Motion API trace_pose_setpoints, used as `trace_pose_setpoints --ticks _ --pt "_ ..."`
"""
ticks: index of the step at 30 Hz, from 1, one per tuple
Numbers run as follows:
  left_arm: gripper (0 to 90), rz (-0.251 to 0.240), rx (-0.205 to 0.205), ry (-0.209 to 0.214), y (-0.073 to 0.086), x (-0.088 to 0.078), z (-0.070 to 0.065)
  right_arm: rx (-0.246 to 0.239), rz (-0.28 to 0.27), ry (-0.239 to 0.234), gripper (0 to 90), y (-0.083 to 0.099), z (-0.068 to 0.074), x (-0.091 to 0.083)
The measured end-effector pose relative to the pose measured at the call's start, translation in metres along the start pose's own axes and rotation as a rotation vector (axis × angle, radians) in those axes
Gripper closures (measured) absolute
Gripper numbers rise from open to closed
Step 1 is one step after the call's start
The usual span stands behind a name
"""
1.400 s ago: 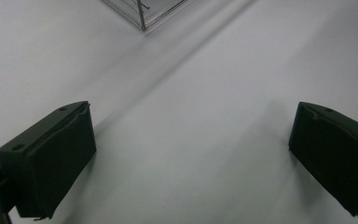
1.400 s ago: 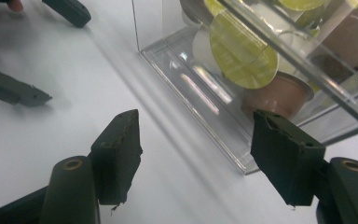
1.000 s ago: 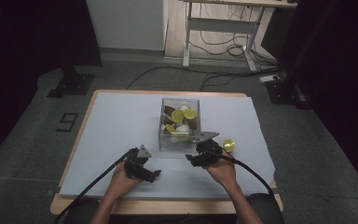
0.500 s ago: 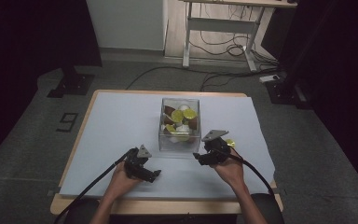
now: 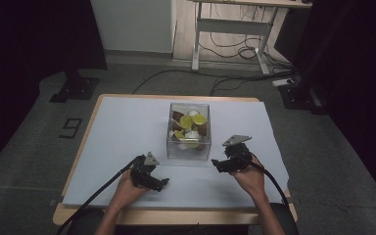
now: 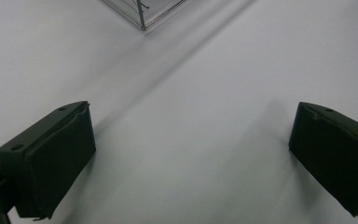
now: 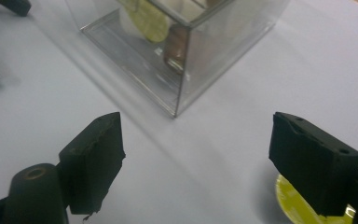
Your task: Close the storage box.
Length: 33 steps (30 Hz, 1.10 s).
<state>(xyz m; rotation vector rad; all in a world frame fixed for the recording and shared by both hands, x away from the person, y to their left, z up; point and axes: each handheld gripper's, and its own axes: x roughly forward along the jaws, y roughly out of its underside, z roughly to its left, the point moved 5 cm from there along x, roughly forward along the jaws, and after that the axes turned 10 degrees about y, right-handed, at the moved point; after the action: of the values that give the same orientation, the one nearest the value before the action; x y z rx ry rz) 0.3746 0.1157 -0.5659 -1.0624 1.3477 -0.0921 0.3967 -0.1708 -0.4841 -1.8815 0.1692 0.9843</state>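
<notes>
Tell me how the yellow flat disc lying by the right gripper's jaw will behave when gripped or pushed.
The yellow flat disc lies flat on the white table cover, so it will probably slide rather than roll or tip. It looks thin and low, so the open right gripper may struggle to catch its edge. Its glossy face hints that it is slippery; its weight can't be judged.

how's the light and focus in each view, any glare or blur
High view: room dark, table evenly lit, sharp. Left gripper view: soft shadows across the sheet, box corner slightly blurred. Right gripper view: reflections on the clear box, near yellow disc soft.
</notes>
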Motion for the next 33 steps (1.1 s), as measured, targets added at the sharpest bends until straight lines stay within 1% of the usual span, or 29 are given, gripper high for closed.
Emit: trace_pose_setpoints --ticks 4,7,9,13,17,22,26,29,30,33 --pt "0.0 0.000 0.000 0.000 0.000 0.000 0.000 0.019 -0.009 0.020 15.3 0.003 -0.007 -0.004" --pt "0.0 0.000 0.000 0.000 0.000 0.000 0.000 0.033 -0.007 0.027 14.4 0.007 -0.012 -0.005" --pt "0.0 -0.001 0.000 0.000 0.000 0.000 0.000 0.037 -0.007 0.033 14.1 0.011 -0.016 -0.006" --pt "0.0 0.000 0.001 0.000 0.000 0.000 0.000 0.066 -0.010 0.042 13.8 0.018 -0.023 -0.007" --pt "0.0 -0.002 -0.001 -0.001 0.000 0.000 0.000 0.075 -0.016 0.050 13.5 0.025 -0.029 -0.008" --pt "0.0 -0.001 0.001 0.000 0.000 0.000 0.000 0.103 -0.026 0.065 9.9 0.035 -0.037 -0.007" --pt "0.0 -0.001 0.000 0.000 0.000 0.000 0.000 0.126 -0.013 0.080 6.4 0.045 -0.045 -0.005" --pt "0.0 -0.003 -0.002 0.000 0.000 0.000 0.000 0.139 0.003 0.096 2.1 0.052 -0.049 0.000" --pt "0.0 -0.002 -0.001 -0.001 0.000 0.000 0.000 0.139 0.017 0.098 0.2 0.055 -0.051 0.002" --pt "0.0 -0.001 -0.001 -0.001 0.000 0.000 0.000 0.137 0.049 0.094 0.0 0.062 -0.054 0.010"
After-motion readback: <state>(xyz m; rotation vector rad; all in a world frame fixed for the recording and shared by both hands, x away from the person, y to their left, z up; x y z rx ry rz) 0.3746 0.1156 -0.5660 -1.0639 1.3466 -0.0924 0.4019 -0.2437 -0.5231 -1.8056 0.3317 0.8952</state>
